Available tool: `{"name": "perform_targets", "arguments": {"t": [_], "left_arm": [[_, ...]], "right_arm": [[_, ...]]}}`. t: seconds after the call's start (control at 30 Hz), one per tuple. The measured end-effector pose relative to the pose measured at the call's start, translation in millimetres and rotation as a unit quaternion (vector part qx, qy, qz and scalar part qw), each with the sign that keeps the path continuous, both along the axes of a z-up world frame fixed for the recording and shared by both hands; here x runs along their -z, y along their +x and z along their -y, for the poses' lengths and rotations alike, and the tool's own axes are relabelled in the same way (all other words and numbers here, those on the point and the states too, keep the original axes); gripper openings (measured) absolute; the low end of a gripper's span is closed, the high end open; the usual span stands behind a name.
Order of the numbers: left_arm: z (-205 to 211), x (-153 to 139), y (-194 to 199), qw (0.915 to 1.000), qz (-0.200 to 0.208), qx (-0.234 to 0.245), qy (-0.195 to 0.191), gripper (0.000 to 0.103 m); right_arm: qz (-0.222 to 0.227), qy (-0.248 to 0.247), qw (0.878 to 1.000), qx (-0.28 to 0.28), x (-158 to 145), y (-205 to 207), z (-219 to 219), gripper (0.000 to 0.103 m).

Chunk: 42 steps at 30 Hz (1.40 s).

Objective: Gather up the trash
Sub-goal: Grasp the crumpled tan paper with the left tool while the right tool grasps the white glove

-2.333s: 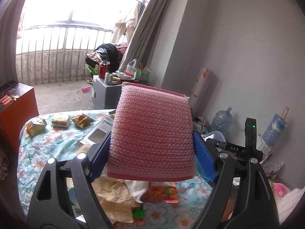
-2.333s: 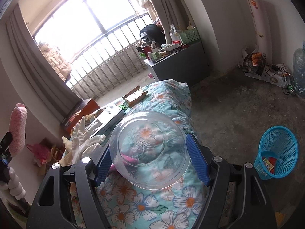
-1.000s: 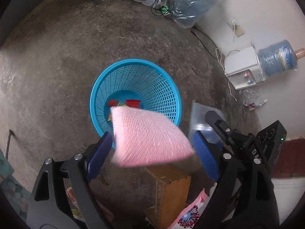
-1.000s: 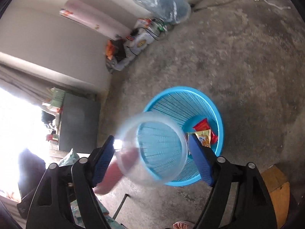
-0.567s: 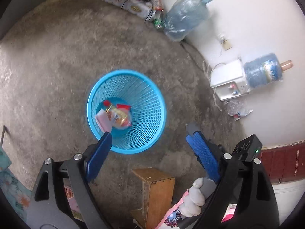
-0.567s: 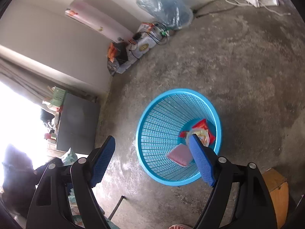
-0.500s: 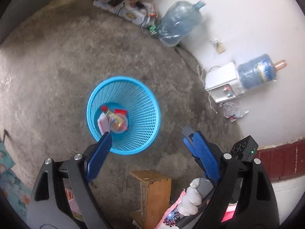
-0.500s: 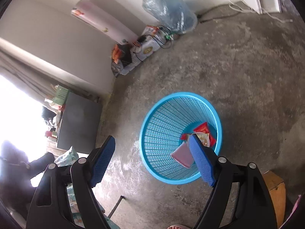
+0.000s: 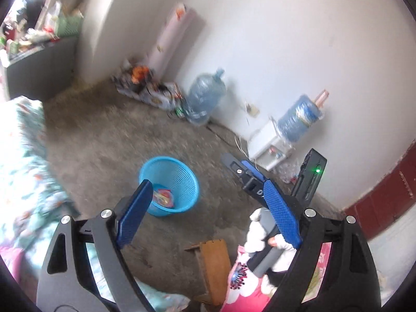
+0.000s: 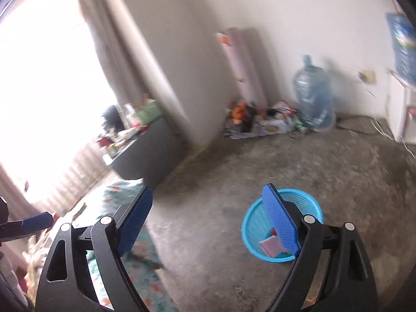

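Both hand-held grippers, left and right, gaped wide and empty, the right's jaws just opened further; the blue basket sat below them.

**Blue basket, grey floor, floral cloth**

The mesh basket is bright sky blue; inside it lie a pink piece and a red-and-yellow wrapper. Both grippers carry royal-blue textured pads on black frames. The floor is mottled grey-brown concrete, the wall off-white. The cloth is teal with white and orange flowers. The water jug is translucent pale blue. The low stool is orange-brown wood.
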<state>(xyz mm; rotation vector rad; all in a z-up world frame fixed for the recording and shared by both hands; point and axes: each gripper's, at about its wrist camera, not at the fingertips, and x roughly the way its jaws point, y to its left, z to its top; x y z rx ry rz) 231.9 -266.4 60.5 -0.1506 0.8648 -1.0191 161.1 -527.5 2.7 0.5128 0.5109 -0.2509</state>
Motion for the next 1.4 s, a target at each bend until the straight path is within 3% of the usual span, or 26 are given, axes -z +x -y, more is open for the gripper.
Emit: {"name": "perform_targets", "arguments": {"t": [0.1, 0.23, 0.4, 0.53, 0.7, 0.93, 1.17, 1.27, 1.4], "left_arm": [[-66.0, -17.1, -32.8, 0.9972, 0.053, -0.051, -0.008, 0.083], [-155.9, -20.8, -63.7, 0.9897, 0.074, -0.121, -0.021, 0.083], [-272.8, -8.6, -93.9, 0.9681, 0.074, -0.238, -0.03, 0.083], [-338.9, 14.7, -105.9, 0.9476, 0.059, -0.312, -0.036, 0.083], [-365.3, 28.5, -119.4, 0.935, 0.08, -0.344, -0.029, 0.083], [-357.1, 45.6, -119.5, 0.9331, 0.135, -0.331, 0.039, 0.081], [-365.1, 62.2, -117.8, 0.9302, 0.146, -0.332, 0.055, 0.076], [-371.1, 65.7, -118.0, 0.9308, 0.145, -0.332, 0.049, 0.074], [-375.1, 69.9, -115.9, 0.9352, 0.134, -0.326, 0.032, 0.07]], "right_arm": [[0.004, -0.016, 0.998, -0.057, -29.9, -5.6, -41.8, 0.084], [0.017, -0.021, 0.993, -0.113, -55.0, -17.8, -92.0, 0.084], [0.017, -0.011, 0.983, -0.181, -72.1, -18.3, -148.2, 0.084], [0.01, -0.015, 0.971, -0.239, -82.4, -9.8, -196.4, 0.084], [-0.001, -0.013, 0.953, -0.302, -86.6, 3.9, -252.6, 0.081], [-0.038, -0.016, 0.929, -0.367, -71.5, 33.3, -314.6, 0.07], [-0.076, -0.068, 0.895, -0.435, -58.8, 62.9, -382.5, 0.065], [-0.093, -0.07, 0.895, -0.432, -55.1, 80.9, -393.8, 0.064], [-0.124, -0.026, 0.902, -0.413, -41.3, 102.3, -388.8, 0.063]]}}
